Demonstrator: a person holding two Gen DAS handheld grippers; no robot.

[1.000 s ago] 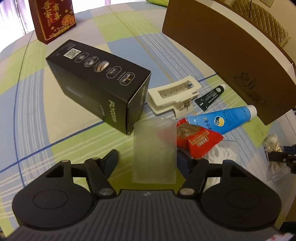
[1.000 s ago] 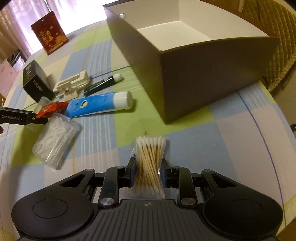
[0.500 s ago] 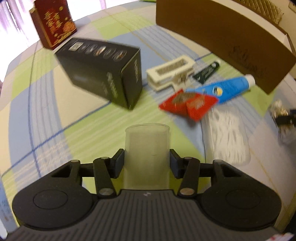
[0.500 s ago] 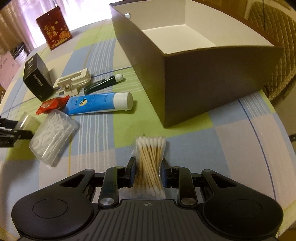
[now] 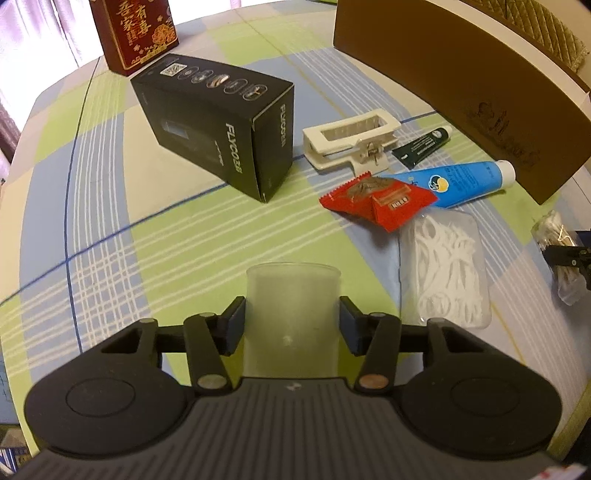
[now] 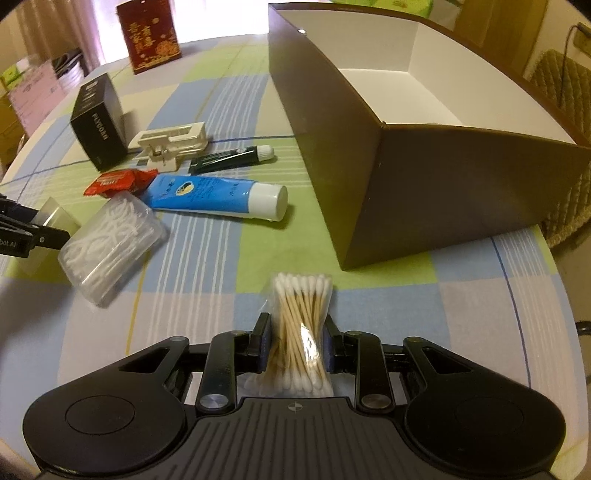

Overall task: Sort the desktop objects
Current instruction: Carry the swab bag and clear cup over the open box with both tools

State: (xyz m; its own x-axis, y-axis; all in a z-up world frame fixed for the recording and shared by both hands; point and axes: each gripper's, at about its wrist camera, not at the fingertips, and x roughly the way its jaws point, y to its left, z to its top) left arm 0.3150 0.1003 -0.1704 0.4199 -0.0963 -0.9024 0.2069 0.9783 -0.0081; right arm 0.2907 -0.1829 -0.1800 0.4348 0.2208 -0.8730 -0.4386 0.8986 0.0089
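Observation:
My left gripper (image 5: 291,321) is shut on a frosted plastic cup (image 5: 291,306), held above the checked tablecloth. In the right wrist view that cup (image 6: 55,216) shows at the far left edge. My right gripper (image 6: 295,343) is shut on a bag of cotton swabs (image 6: 301,317), near the front corner of the brown box (image 6: 443,166), whose white inside is bare. Between the two grippers lie a clear box of floss picks (image 5: 447,266), a red snack packet (image 5: 376,201), a blue tube (image 5: 458,181), a dark green tube (image 5: 424,146) and a cream clip (image 5: 351,142).
A black carton (image 5: 221,122) lies left of the clip, and a red gift box (image 5: 136,29) stands behind it. A quilted chair (image 6: 561,96) stands past the brown box. The table edge runs close on the right in the right wrist view.
My left gripper closed on the frosted cup and drew it back from the pile of items toward the near side. My right gripper kept its hold on the swabs and rolled slightly.

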